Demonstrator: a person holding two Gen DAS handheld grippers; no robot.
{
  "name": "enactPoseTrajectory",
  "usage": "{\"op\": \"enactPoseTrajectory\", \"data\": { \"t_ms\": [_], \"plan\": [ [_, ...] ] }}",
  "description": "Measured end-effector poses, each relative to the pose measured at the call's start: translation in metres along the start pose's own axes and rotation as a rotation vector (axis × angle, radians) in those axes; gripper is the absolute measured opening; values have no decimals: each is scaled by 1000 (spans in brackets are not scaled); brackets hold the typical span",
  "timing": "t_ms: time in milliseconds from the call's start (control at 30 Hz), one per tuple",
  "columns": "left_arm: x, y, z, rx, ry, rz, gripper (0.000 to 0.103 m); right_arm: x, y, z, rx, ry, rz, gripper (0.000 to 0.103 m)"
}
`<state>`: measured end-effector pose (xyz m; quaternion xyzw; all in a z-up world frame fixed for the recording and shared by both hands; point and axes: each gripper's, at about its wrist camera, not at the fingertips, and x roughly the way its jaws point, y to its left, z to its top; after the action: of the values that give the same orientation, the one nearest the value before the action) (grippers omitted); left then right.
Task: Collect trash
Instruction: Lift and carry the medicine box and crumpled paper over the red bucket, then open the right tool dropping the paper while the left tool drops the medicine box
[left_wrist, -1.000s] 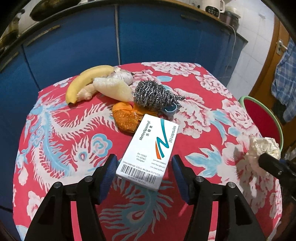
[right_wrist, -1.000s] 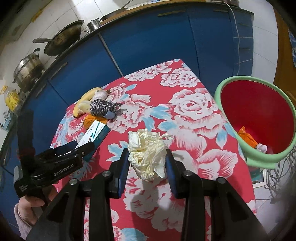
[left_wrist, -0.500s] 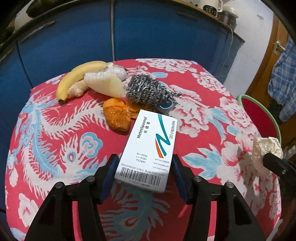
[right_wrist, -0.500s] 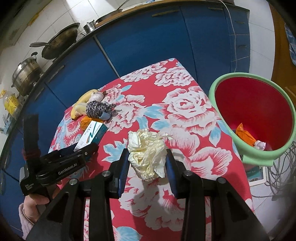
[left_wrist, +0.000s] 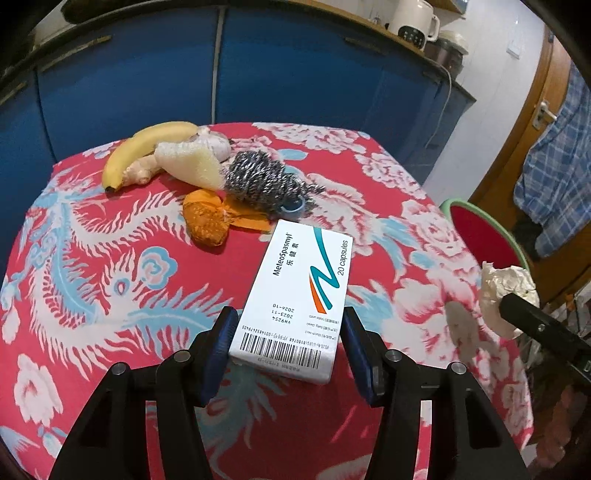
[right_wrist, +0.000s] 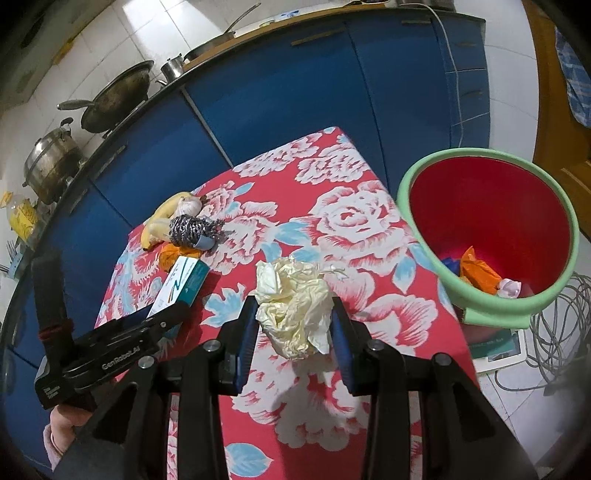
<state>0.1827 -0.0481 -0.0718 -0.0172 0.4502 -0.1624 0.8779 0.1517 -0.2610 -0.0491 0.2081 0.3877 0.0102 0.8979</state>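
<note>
medicine box (left_wrist: 295, 295): glossy cardboard | wad (right_wrist: 295, 306): crumpled paper | scourer (left_wrist: 262, 181): steel wire | tablecloth (left_wrist: 110, 258): printed cloth

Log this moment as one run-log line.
left gripper: shut on medicine box | right gripper: shut on crumpled tissue | bin: beside table, holds scraps

- The desk (left_wrist: 110, 280) wears a red cloth printed with white and blue flowers.
- A grey steel-wool scourer (left_wrist: 264, 182) lies near the desk's far edge.
- Left of the scourer lie a yellow banana (left_wrist: 144, 147), a knob of ginger (left_wrist: 142, 171), a garlic bulb (left_wrist: 216, 142) and a pale foam wedge (left_wrist: 188, 166).
- Just in front of the scourer lies orange peel (left_wrist: 205, 221).
</note>
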Motion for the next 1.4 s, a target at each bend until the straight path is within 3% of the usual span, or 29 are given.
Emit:
{"op": "enactPoseTrajectory", "data": {
  "t_ms": [667, 1400],
  "plan": [
    [-25, -68, 18, 70, -48, -86, 58, -40, -56, 11, 92, -88, -61, 41],
    [2, -166, 50, 244, -28, -167, 58, -54, -141, 31, 234, -140, -159, 43]
  ]
}}
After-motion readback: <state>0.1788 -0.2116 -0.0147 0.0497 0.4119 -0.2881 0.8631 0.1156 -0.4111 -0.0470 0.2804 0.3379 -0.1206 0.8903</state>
